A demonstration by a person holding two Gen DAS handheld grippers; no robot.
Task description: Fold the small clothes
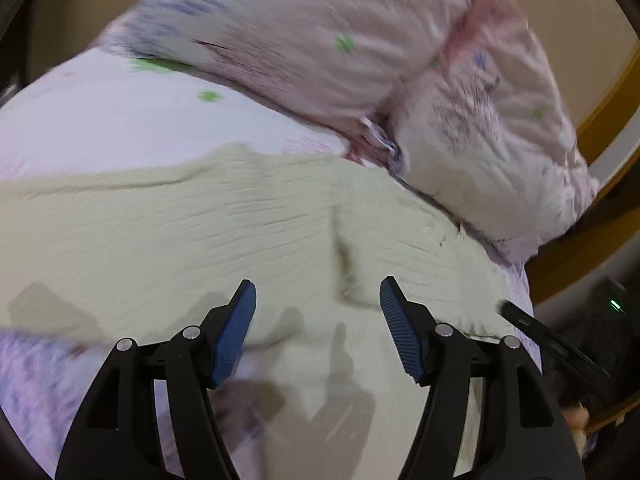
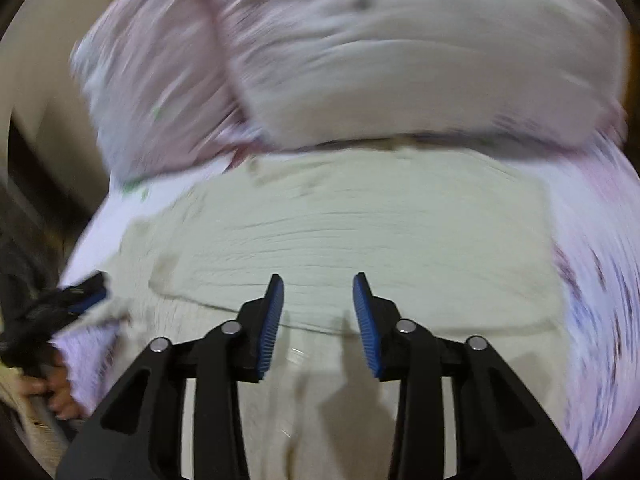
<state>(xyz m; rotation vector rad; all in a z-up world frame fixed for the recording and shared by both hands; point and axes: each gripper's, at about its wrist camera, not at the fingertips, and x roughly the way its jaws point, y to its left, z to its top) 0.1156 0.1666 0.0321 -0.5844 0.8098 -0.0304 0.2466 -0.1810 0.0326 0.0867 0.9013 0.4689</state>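
Pointing steeply down at a bed, the left tongs [image 1: 318, 292] hang with their blue-padded fingers [image 1: 236, 332] spread wide and nothing between them. The right tongs [image 2: 318, 290] tilt down the same way, their jaws parted by a narrower gap, also empty.

A pale cream garment [image 1: 240, 232] of crinkled cloth lies flat on the patterned bedsheet [image 1: 100, 120], directly beneath both tongs. In the left wrist view it fills the middle of the picture, with a raised crease running up just ahead of the right-hand pad. In the right wrist view a folded edge crosses just behind the fingertips. Neither pair of tongs touches the cloth as far as can be seen. Two floral pillows [image 1: 320, 40] rest beyond the garment's far edge.

At the left edge of the right wrist view, the left tongs show as a dark smear over the garment's corner, with the person's fingers [image 2: 60, 396] curled below them. Both views are smeared by motion, the right one more heavily, so the pillow prints and the garment's outline are hard to read. Its near end is hidden behind the tongs' black frames.
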